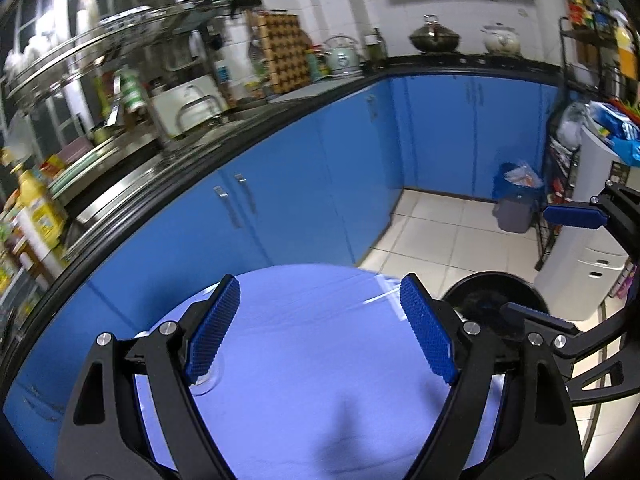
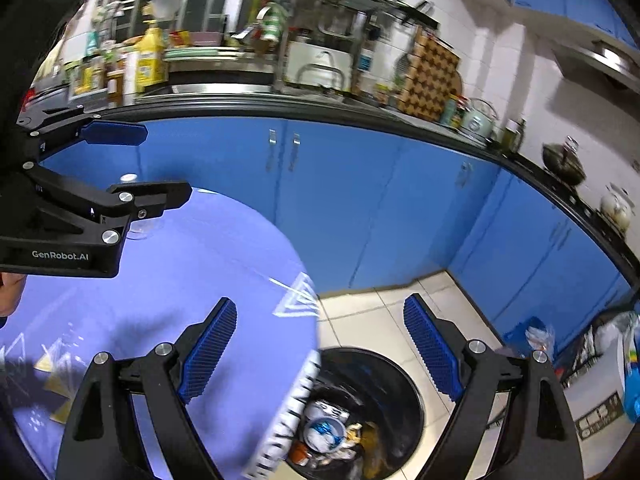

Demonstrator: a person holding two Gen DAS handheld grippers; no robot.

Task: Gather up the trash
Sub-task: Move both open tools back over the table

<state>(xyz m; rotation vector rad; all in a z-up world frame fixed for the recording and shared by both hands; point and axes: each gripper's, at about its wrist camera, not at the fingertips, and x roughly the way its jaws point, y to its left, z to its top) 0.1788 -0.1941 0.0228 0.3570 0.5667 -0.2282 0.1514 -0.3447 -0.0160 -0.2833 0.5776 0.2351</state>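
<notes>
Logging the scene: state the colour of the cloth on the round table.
Light purple-blue tablecloth with white triangle line prints near its edge; best seen in the right wrist view.

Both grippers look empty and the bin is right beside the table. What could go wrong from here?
1. A clear glass stands near the table's far edge, right by the left gripper; a careless sweep could knock it over or off.
2. The black trash bin sits partly tucked under the tablecloth edge, so a drop from the right gripper might land on the cloth or floor.
</notes>
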